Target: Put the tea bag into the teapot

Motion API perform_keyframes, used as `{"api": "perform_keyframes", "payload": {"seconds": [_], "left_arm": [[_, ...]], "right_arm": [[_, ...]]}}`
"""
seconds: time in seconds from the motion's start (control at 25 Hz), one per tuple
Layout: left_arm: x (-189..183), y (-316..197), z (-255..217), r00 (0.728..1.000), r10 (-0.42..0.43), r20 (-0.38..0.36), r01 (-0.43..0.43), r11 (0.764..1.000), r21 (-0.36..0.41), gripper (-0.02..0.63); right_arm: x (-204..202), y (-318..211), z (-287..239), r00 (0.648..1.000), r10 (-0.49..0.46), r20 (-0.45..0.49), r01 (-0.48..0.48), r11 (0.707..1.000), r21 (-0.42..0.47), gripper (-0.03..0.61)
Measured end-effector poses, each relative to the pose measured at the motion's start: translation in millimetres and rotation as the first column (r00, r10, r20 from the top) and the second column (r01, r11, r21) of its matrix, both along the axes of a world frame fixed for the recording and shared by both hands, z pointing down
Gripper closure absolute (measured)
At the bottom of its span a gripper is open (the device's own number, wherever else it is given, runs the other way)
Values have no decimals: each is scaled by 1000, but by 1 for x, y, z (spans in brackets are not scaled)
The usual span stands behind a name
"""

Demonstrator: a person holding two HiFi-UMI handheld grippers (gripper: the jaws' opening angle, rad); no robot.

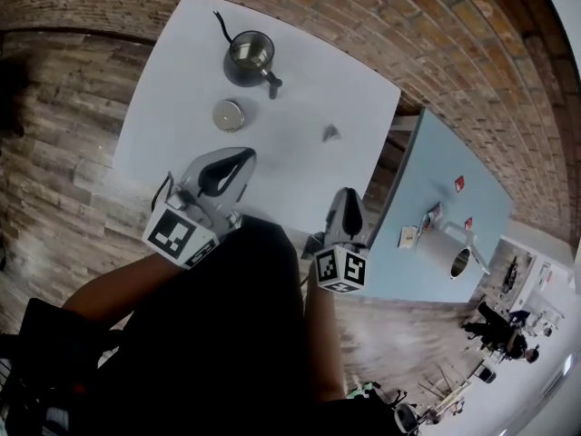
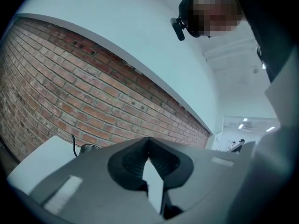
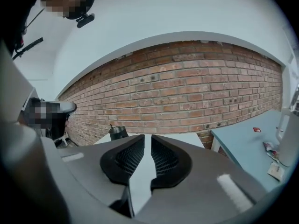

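An open metal teapot (image 1: 250,57) stands at the far side of the white table (image 1: 300,80), and its round lid (image 1: 229,114) lies just in front of it. The small grey tea bag (image 1: 331,133) lies alone on the table's right part. My left gripper (image 1: 243,155) hovers over the near table edge, shut and empty, its tips (image 2: 149,141) touching. My right gripper (image 1: 350,193) is at the table's near right corner, short of the tea bag. A narrow gap shows between its pads (image 3: 147,136), with nothing in it. The teapot (image 3: 118,132) shows far beyond them.
A blue-grey table (image 1: 445,180) stands to the right with a metal jug (image 1: 447,248) and a few small cards on it. A brick wall (image 3: 187,97) runs behind both tables. People stand far off at the lower right.
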State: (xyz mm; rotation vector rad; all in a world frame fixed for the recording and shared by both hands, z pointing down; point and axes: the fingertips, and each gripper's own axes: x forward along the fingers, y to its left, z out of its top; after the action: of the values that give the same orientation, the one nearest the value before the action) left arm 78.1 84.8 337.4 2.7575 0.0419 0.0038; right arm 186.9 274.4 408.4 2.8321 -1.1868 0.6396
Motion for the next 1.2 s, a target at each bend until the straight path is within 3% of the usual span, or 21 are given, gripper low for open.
{"api": "perform_keyframes", "payload": {"seconds": [0.28, 0.6, 1.2], "left_arm": [[0, -8, -1, 998, -64, 10, 64, 998, 13, 614], [32, 16, -9, 991, -131, 16, 131, 991, 26, 615], [67, 36, 17, 954, -281, 101, 279, 960, 34, 614]], "right_arm": [[35, -3, 17, 999, -31, 11, 31, 999, -36, 525], [69, -6, 57, 985, -148, 85, 154, 985, -74, 480], [109, -37, 148, 908, -351, 228, 389, 909, -151, 457]]}}
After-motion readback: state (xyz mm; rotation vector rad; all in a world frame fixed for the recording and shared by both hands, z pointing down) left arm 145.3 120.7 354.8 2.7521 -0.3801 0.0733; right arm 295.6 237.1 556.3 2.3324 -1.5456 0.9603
